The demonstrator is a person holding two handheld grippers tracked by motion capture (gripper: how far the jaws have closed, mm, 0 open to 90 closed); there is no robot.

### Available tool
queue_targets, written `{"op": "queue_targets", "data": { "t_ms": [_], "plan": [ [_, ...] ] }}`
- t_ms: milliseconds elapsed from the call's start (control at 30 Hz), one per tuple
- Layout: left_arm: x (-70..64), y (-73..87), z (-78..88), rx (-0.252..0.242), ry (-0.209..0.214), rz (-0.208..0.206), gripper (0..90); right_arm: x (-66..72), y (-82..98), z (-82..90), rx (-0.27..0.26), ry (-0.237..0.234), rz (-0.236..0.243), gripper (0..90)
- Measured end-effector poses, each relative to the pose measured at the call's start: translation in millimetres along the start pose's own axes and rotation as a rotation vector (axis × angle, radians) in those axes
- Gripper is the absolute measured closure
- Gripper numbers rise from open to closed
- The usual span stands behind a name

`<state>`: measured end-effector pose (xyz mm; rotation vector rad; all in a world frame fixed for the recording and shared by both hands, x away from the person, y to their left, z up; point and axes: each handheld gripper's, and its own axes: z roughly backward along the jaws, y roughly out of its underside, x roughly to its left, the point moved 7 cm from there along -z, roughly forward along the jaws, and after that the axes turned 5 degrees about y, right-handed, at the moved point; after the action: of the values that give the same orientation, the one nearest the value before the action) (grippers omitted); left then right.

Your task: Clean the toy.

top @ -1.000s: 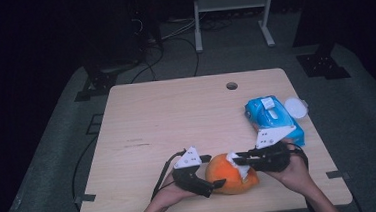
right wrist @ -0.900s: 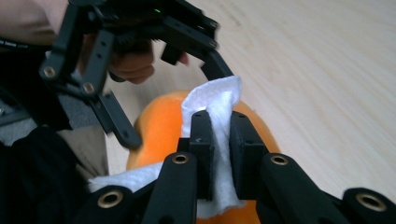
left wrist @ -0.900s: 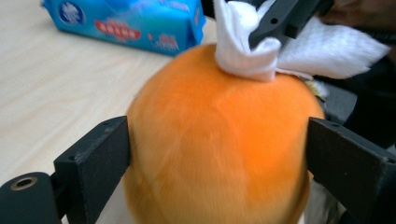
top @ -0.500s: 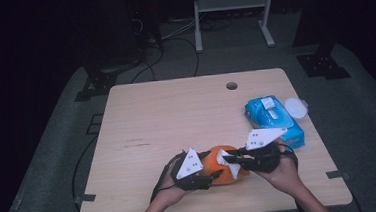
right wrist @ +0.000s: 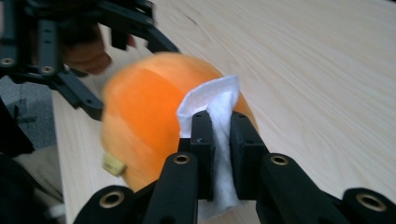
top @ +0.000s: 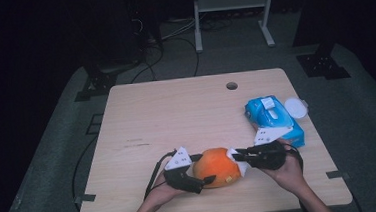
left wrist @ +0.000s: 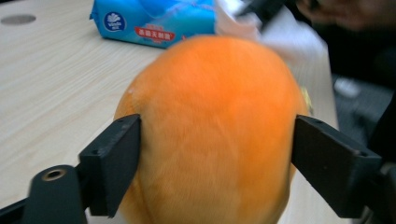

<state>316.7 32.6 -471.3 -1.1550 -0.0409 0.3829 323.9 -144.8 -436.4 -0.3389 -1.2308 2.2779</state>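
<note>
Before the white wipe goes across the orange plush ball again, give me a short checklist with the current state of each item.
1. Right gripper shut on the folded white wipe: ok.
2. Wipe touching the round orange plush ball: ok.
3. Left gripper jaws flanking the ball, having just reopened; pads pressing: cannot tell.
4. Ball resting on the light wooden table: ok.
5. Blue wipes pack apart from the ball: ok.

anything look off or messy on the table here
Nothing stands out. The orange plush toy sits between the left gripper jaws, the right gripper pinches a white wipe against it, and the blue wipes pack lies intact, its white lid beside it.
</note>
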Motion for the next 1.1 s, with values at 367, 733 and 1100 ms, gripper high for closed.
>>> {"op": "queue_targets", "data": {
  "t_ms": [367, 733, 1100],
  "plan": [
    [9.5, 3.7, 4.6, -0.007, -0.041, 0.024, 24.3, -7.9, 8.8, 0.3, 0.014, 0.001, -0.024, 80.4],
    [12.1, 4.4, 3.2, -0.015, -0.057, 0.05, 24.5, 2.6, -2.4, -0.7, -0.032, -0.067, -0.037, 80.4],
    [15.7, 5.7, 4.7, -0.023, -0.072, 0.069, 24.5, -11.9, 11.5, -2.8, 0.008, -0.036, -0.084, 80.2]
  ]
}}
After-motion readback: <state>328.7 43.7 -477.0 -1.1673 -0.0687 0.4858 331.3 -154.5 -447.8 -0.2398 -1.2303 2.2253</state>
